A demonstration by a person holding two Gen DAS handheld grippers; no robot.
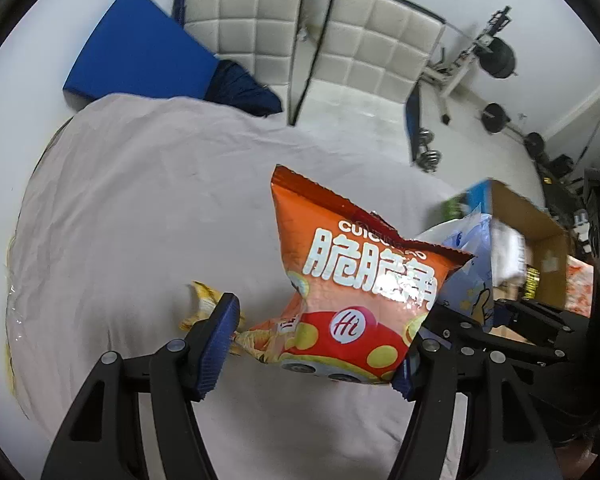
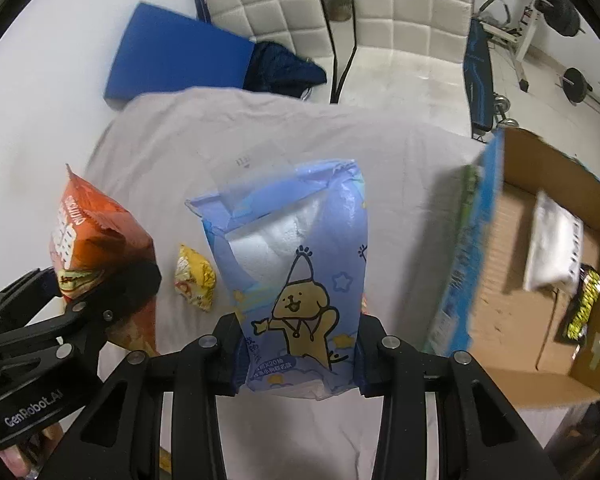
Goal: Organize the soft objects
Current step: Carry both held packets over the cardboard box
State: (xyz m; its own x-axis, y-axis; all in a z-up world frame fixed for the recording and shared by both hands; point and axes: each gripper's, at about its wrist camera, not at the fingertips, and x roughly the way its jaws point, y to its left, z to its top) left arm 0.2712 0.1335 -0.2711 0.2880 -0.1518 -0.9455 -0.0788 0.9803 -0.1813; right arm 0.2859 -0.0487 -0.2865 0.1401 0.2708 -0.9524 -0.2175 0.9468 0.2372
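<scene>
Our left gripper [image 1: 312, 348] pinches the puffy orange snack bag [image 1: 356, 280] low; our right gripper [image 2: 300, 354] clamps the soft blue tissue pack [image 2: 296, 272] at lower centre; both seem light and crushable.

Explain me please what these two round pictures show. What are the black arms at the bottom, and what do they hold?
No robot is here: a person carries one hand-held gripper in each hand, each with a wide-angle camera looking along its two fingers. The left view shows the left gripper shut on an orange snack bag. The right view shows the right gripper shut on a blue tissue pack with a cartoon dog. Both items are lifted above a table under a pale cloth. A small yellow packet lies on the cloth. At the right stands an open cardboard box with some packs already inside.
</scene>
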